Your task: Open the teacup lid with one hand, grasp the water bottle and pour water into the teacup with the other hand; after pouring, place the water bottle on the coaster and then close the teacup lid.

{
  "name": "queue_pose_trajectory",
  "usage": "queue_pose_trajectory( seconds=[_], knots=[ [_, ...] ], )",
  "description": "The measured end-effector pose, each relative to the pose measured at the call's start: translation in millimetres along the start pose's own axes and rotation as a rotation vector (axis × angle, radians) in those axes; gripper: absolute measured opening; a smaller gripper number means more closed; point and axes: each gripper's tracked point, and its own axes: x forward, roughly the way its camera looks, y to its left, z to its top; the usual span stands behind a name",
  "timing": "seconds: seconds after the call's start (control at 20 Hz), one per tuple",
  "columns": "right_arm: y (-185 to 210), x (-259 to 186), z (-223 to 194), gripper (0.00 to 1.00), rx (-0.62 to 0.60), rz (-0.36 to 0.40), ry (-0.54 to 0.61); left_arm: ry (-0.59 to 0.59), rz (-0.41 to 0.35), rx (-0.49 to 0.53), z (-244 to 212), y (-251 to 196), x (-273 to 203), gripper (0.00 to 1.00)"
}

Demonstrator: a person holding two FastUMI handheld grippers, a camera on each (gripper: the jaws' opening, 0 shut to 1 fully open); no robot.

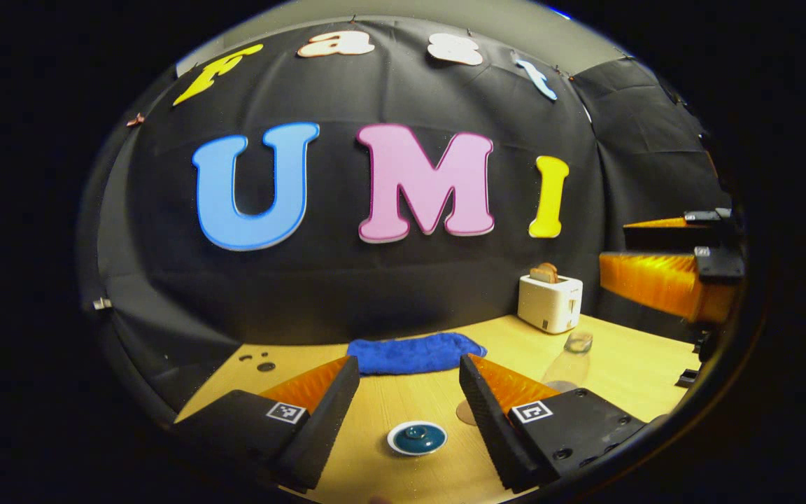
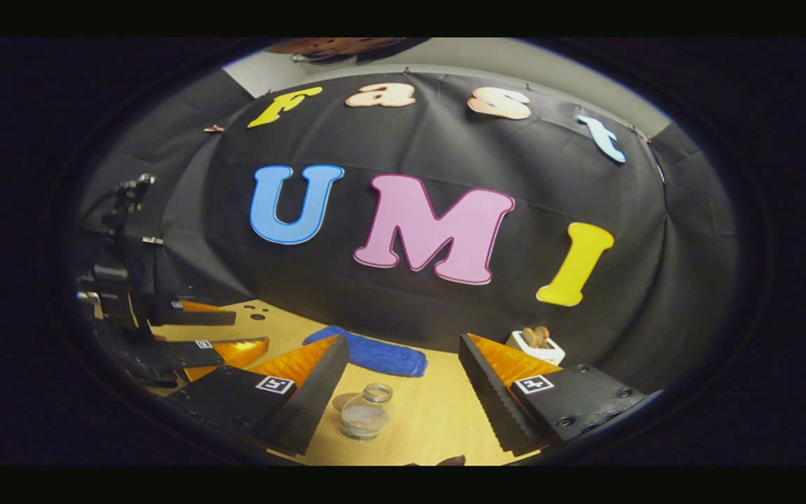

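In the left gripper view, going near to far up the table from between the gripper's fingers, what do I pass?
Teacup lid nearest, between the open fingers → coaster just past it by the right-hand finger → water bottle → blue cloth and toaster at the back by the wall.

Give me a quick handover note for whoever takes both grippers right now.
Left gripper: open, empty, lined up over the lidded teacup.
Right gripper: open, empty, facing the water bottle standing on the table.
Coaster: beside the teacup, bare.
Done: nothing yet; lid on.
Left: lift lid, grasp bottle, pour, set bottle on coaster, close lid.
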Motion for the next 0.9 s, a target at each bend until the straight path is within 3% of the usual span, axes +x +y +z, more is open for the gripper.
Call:
queue_pose_trajectory(
  seconds=[0.35,0.6,0.75,0.9],
  knots=[
    [1,-4,-43,0.96,0.034,-0.019,0.052,0.142,-0.008,-0.091,-99,-10,40,0.77],
    [-3,-8,-66,0.98,0.029,-0.03,0.11,0.18,-0.01,-0.133,-124,-14,57,0.72],
    [-5,-8,-67,0.99,0.02,-0.034,0.115,0.211,-0.005,-0.129,-137,-15,60,0.61],
    [-9,-7,-70,0.99,0.012,-0.052,0.116,0.201,-0.007,-0.12,-137,-16,63,0.57]
  ],
)
